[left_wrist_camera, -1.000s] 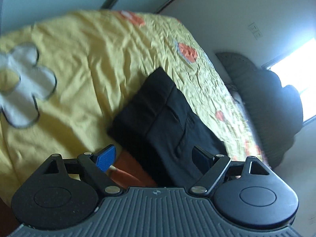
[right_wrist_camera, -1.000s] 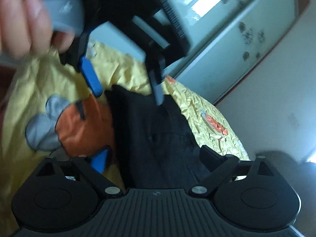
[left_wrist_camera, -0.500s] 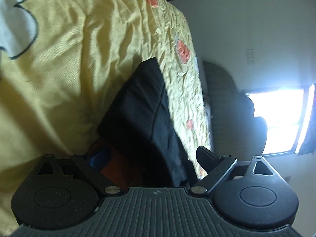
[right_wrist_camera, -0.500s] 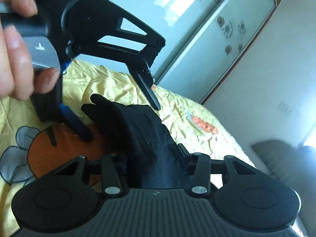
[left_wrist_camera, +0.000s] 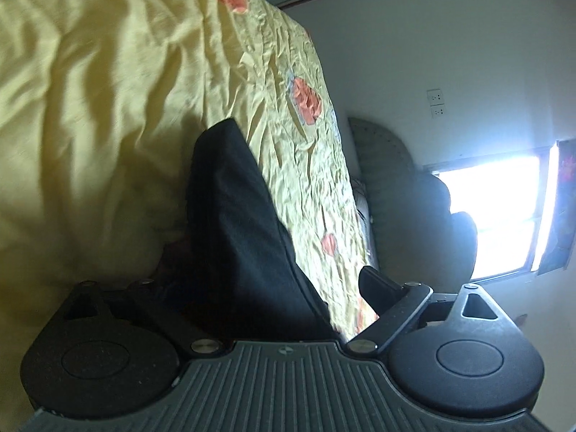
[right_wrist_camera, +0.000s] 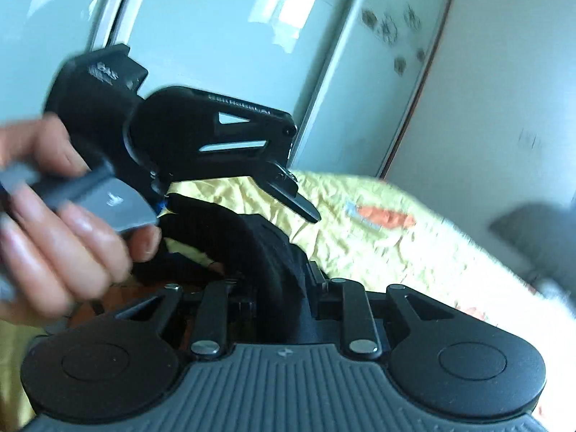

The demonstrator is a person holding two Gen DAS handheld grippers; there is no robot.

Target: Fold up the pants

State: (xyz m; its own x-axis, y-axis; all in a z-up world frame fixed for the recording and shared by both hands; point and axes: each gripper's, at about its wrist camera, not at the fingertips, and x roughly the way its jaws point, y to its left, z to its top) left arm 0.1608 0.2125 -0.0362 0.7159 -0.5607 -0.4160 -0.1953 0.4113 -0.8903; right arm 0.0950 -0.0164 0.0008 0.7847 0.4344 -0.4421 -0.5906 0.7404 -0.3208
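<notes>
The black pants (left_wrist_camera: 237, 230) lie folded on the yellow bedspread (left_wrist_camera: 93, 115). My left gripper (left_wrist_camera: 266, 288) is open, with the near end of the pants between its jaws; its left finger is hidden under the cloth, its right finger (left_wrist_camera: 378, 282) stands clear. In the right wrist view my right gripper (right_wrist_camera: 280, 280) is shut on a bunched edge of the pants (right_wrist_camera: 259, 241), lifted off the bed. The left gripper (right_wrist_camera: 234, 198) shows there too, held by a hand (right_wrist_camera: 64, 237), one finger under the fabric.
The bedspread has orange and grey patches (left_wrist_camera: 306, 100). A dark headboard or chair (left_wrist_camera: 414, 208) stands by a bright window (left_wrist_camera: 504, 216). A pale sliding wardrobe (right_wrist_camera: 234, 36) is behind the bed.
My right gripper closed on the pants' edge and lifted it. My left gripper tilted and slid in, its left finger going under the cloth.
</notes>
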